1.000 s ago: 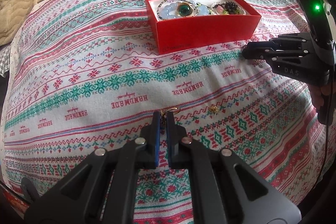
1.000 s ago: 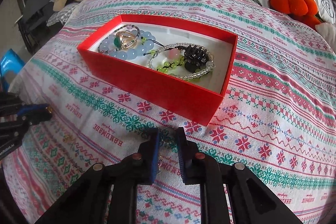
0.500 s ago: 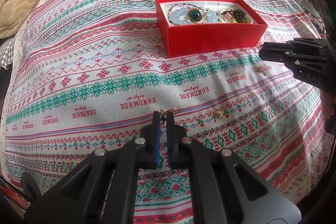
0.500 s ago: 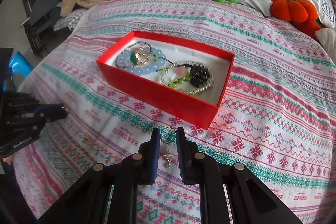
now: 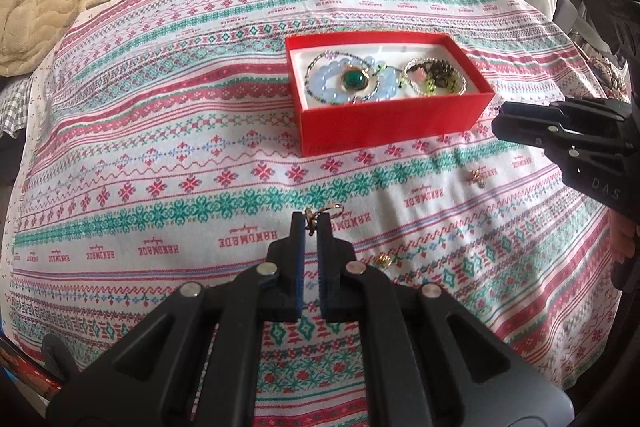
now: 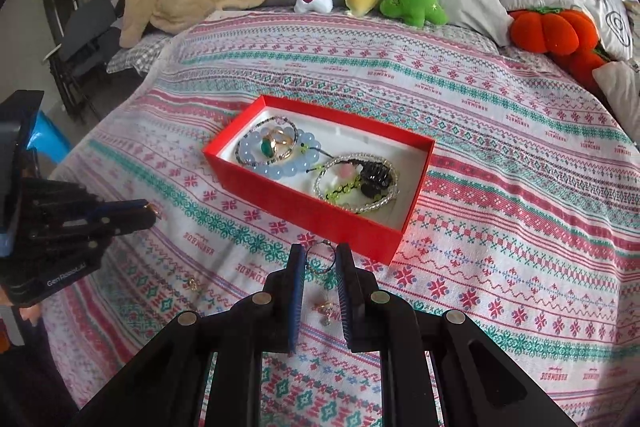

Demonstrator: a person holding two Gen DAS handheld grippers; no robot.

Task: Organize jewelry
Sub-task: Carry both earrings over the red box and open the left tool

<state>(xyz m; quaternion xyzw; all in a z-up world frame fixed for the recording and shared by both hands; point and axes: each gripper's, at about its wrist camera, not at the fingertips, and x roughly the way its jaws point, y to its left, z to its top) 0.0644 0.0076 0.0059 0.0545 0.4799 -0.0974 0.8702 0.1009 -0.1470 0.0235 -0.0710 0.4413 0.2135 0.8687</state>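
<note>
Bracelets and a green-stone ring are already stowed in the red box; one earring apiece is pinched by the left gripper and right gripper; two small pieces remain on the bedspread.

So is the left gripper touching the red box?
Apart. The left wrist view shows the left gripper, shut on a gold earring, with a stretch of patterned bedspread between it and the red box.

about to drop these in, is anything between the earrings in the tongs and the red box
Nothing visible. Only bare patterned bedspread lies between the thin hoop earring in the right tongs and the open red cardboard box; likewise for the gold earring in the left tongs.
</note>
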